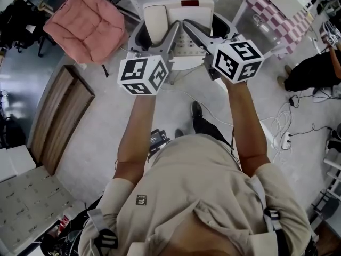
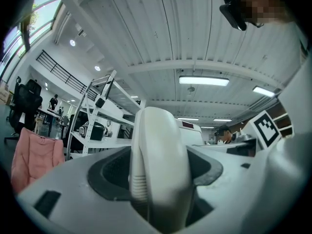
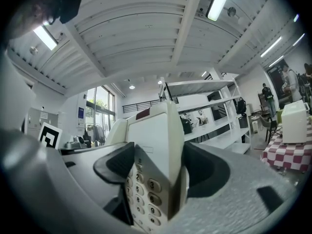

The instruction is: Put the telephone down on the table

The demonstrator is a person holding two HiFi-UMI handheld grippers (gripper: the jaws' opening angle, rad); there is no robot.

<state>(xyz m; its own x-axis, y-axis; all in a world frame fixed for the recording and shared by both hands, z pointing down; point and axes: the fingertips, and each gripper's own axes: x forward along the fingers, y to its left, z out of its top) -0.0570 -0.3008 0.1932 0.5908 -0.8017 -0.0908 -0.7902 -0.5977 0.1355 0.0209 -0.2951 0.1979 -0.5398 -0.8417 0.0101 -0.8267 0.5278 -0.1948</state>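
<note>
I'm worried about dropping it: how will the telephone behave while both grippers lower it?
Likely rigid: the telephone looks like hard moulded plastic. Its smooth shell may be slippery, and the right gripper pinches only the edge by the keypad. The handset, clamped by the left gripper, could come loose if released first.

Bare floor under telephone; pink cushion left, checkered table right, both apart.
</note>
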